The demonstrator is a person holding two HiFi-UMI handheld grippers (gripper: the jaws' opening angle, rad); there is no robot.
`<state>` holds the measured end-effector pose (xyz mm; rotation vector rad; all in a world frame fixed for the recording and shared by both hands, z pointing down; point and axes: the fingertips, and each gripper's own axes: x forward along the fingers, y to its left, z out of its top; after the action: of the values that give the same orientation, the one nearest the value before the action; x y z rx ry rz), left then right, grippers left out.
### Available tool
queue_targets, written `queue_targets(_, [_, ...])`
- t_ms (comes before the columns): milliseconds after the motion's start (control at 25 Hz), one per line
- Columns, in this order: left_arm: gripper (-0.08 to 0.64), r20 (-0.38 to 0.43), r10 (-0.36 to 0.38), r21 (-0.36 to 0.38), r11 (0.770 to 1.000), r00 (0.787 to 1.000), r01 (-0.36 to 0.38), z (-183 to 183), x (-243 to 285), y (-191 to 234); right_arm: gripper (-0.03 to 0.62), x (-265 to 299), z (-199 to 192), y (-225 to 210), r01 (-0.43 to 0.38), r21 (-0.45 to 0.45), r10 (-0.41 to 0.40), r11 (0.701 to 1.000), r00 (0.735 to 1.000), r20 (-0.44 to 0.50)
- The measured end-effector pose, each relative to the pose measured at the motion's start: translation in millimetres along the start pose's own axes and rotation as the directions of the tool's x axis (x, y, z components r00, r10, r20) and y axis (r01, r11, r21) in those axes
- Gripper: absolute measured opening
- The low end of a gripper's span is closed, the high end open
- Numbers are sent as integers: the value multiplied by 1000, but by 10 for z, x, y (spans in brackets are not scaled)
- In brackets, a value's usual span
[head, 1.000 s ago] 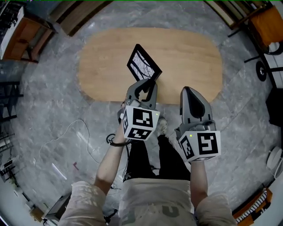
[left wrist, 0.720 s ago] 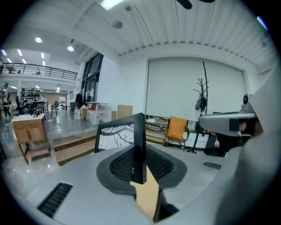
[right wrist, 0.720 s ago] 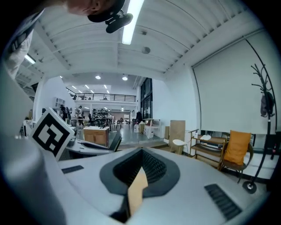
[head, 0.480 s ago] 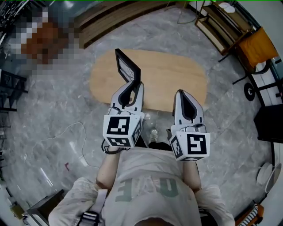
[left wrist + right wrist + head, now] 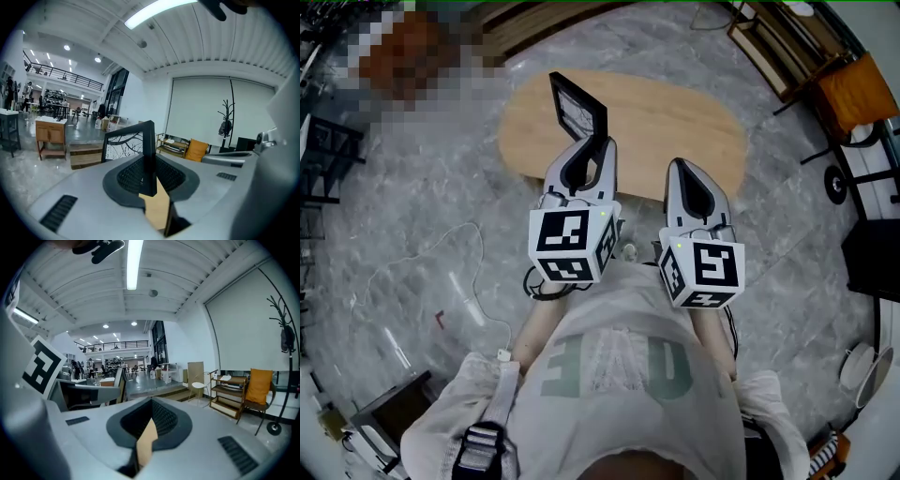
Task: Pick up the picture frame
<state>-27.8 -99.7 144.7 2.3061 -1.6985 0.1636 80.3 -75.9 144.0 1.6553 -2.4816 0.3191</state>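
The picture frame (image 5: 578, 111) is black with a branch drawing, and it hangs in the air above the near left end of the oval wooden table (image 5: 675, 122). My left gripper (image 5: 586, 157) is shut on its lower edge. In the left gripper view the frame's black edge (image 5: 149, 154) stands upright between the jaws, with the drawing (image 5: 123, 145) to its left. My right gripper (image 5: 689, 180) is level beside the left one, shut and holding nothing. In the right gripper view the jaw tips (image 5: 149, 423) meet, and the held frame (image 5: 118, 380) shows at the left.
Grey marble floor surrounds the table. A white cable (image 5: 459, 281) trails on the floor at the left. An orange chair (image 5: 862, 84) and a wooden shelf (image 5: 769, 47) stand at the far right. A coat stand (image 5: 226, 117) is by the white wall.
Both grippers have risen toward the person's chest. The frame came up off the table with the left gripper and turned more upright. The right gripper stayed shut and empty.
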Motion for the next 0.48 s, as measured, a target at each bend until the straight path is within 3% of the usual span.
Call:
queue_targets(280, [81,19,-45,13,999,999,44,-21,-103,-87,3,-69,31,93,-14,-29,14,999,1000,20])
queue_targets(480, [81,31,-81,66,995,996,79,20,-115,-240,3,-76,31,51,-12,-26,13,1000,1000,20])
